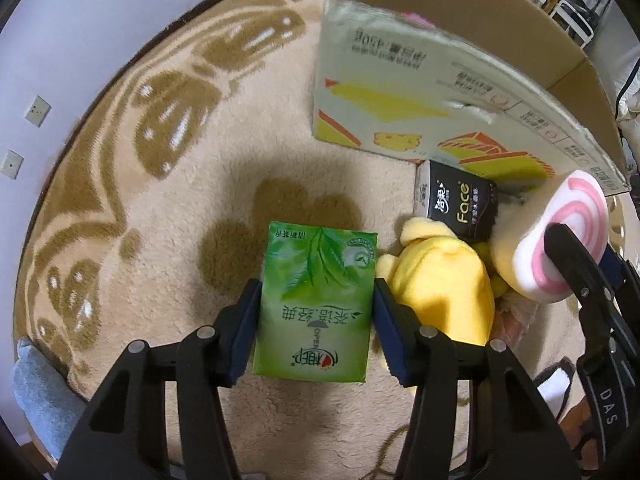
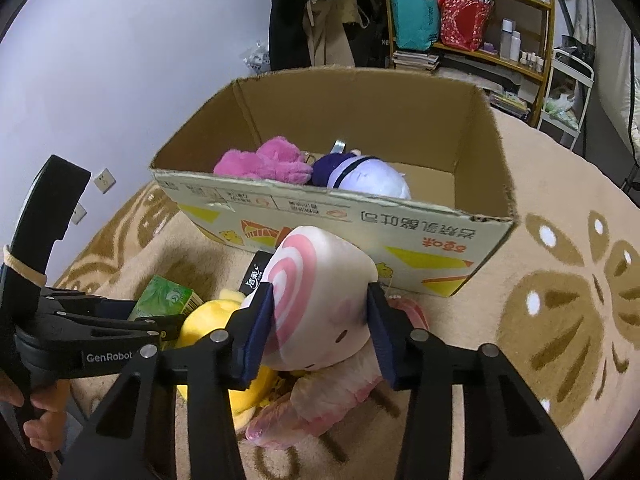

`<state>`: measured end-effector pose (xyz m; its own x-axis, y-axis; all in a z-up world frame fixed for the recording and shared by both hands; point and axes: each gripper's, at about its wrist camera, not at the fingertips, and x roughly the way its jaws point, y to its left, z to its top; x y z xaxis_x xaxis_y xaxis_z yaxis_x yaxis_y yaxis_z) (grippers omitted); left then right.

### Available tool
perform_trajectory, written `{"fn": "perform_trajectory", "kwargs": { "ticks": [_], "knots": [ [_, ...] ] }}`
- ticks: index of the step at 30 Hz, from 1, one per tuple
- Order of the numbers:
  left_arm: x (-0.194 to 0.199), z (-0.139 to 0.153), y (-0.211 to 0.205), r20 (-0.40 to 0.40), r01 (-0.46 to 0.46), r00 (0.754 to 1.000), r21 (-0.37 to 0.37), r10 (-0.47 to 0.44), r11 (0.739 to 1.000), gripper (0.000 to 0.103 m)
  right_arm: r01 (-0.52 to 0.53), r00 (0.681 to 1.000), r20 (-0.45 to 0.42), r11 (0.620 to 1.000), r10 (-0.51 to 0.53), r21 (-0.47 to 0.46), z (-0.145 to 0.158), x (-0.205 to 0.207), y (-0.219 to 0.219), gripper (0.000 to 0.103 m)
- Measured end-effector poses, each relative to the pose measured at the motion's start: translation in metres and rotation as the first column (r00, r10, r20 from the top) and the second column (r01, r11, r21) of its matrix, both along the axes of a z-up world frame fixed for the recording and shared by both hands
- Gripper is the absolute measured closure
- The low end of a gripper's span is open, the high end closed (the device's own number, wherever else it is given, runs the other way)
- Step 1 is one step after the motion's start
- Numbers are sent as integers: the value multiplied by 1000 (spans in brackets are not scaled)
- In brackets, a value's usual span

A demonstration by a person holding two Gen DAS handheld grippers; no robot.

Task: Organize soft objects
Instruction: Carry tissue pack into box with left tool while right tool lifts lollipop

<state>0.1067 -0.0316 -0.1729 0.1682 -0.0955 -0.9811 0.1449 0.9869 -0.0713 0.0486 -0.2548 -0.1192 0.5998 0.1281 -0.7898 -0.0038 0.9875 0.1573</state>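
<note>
My left gripper is shut on a green tissue pack just above the beige rug; the pack also shows in the right wrist view. My right gripper is shut on a white plush with a pink swirl, held in front of the cardboard box; the plush also shows in the left wrist view. A yellow plush and a black tissue pack lie between the two grippers. The box holds a pink plush and a purple-and-white plush.
A pink-and-white plush lies on the rug under my right gripper. The box wall stands just beyond the pile. A shelf with bags and bottles and hanging clothes stand behind the box. A lilac wall lies left.
</note>
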Motion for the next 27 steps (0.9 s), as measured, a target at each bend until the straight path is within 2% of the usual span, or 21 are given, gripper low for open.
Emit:
{"fn": "perform_trajectory", "kwargs": {
  "ticks": [6, 11, 14, 17, 19, 21, 27],
  "knots": [
    [-11, 21, 1, 84, -7, 996, 3, 6, 1000, 50, 28, 998, 61, 999, -28, 16, 19, -15, -5, 55],
    [-31, 50, 2, 202, -17, 979, -5, 18, 1000, 50, 45, 991, 128, 999, -45, 4, 39, -28, -7, 55],
    [-38, 70, 4, 279, -11, 960, -44, 23, 999, 50, 66, 985, 163, 998, -62, -16, 48, -35, -8, 57],
    [-42, 95, 7, 388, -1, 921, -59, 23, 998, 50, 73, 977, 202, 997, -68, -19, 59, -40, -10, 58],
    [-38, 106, 7, 430, 2, 903, -64, 25, 998, 50, 80, 970, 231, 997, -73, -22, 65, -44, -12, 58],
    [-39, 113, 9, 462, 2, 887, -60, 26, 998, 50, 91, 963, 257, 996, -82, -22, 72, -45, -14, 58],
    [-39, 124, 5, 509, 6, 861, -36, 13, 999, 50, 118, 943, 312, 993, -113, 0, 86, -42, -24, 58]
  ]
}}
